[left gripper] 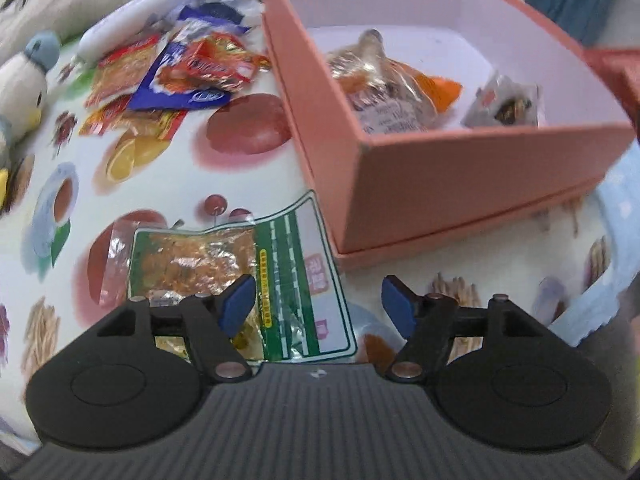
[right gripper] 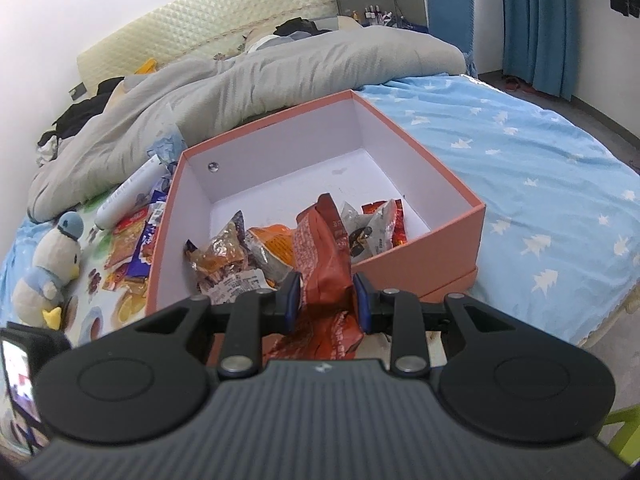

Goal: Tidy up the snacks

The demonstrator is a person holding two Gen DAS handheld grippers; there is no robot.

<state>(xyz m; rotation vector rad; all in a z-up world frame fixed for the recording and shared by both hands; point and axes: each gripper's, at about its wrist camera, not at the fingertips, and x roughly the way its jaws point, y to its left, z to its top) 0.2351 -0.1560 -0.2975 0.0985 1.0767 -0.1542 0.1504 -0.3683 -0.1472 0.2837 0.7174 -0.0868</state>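
A salmon-pink box (left gripper: 460, 172) with a white inside stands on a fruit-print cloth; it also shows in the right wrist view (right gripper: 440, 240). Several snack packets (right gripper: 240, 256) lie in it. My left gripper (left gripper: 318, 304) is open, low over the cloth, just in front of the box. A green-and-white snack packet (left gripper: 240, 276) lies under its left finger. My right gripper (right gripper: 326, 300) is shut on a red-brown snack packet (right gripper: 324, 252) and holds it over the box's near wall. A pile of loose snack packets (left gripper: 172, 76) lies left of the box.
A plush penguin (right gripper: 48, 268) sits at the left by the pile (right gripper: 132, 240). A white tube (left gripper: 132, 20) lies behind the pile. A grey duvet (right gripper: 280, 72) is bunched behind the box, with blue star-print bedding (right gripper: 540, 184) to the right. A phone screen (right gripper: 16, 376) shows at lower left.
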